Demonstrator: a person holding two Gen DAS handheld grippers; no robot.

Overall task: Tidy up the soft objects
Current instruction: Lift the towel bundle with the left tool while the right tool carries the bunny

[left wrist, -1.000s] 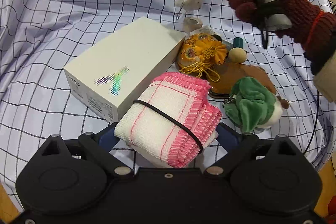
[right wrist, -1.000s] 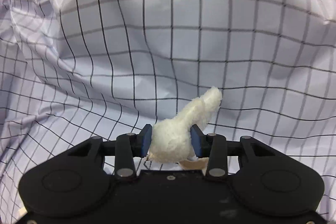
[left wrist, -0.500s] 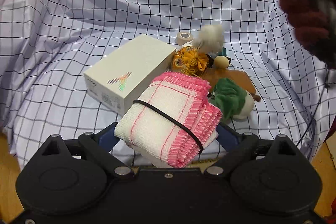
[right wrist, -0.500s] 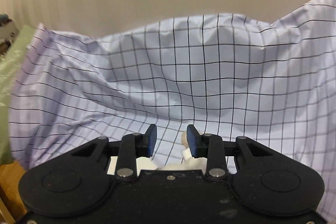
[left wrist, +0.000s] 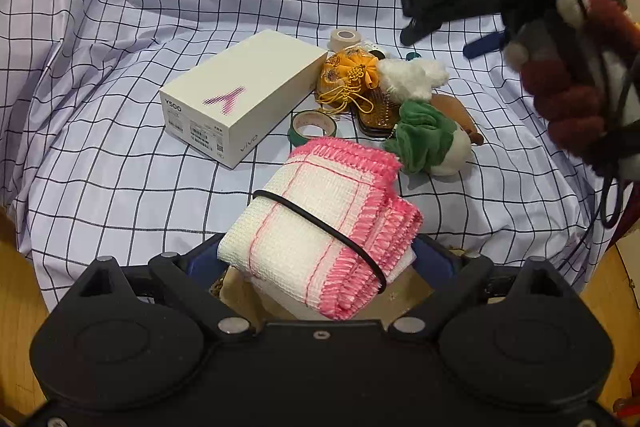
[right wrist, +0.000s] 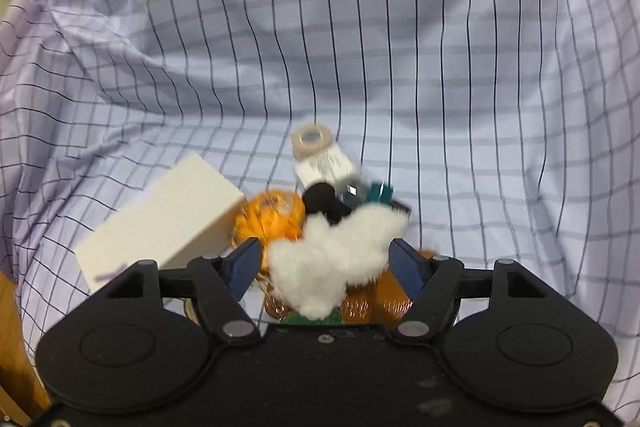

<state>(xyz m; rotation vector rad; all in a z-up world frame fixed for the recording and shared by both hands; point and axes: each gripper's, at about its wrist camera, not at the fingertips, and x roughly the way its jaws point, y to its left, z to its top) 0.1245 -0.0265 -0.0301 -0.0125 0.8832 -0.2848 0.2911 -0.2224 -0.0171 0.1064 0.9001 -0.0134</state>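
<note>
- On the left lies a white rectangular cardboard box on the checked lilac cloth. It is closed, so its contents cannot be told.
- Just right of it rest a green roll of tape and an orange embroidered fabric pouch with a yellow cord.
- The left gripper stands wide and is closed on a folded white towel with pink edges, bound by a black elastic band. The towel's long axis runs away from the gripper toward the pile.
- The white fluffy plush piece now lies on the pile, beside the pouch and above the green and white plush toy.
- The right gripper has just been opening; its blue pads stand apart from the fluff, which only appears between them, lying lower on the pile.
- I judge that the left hand is nearer to the pile's front, so the towel could go down beside the green toy.
- No open container is in view.
</note>
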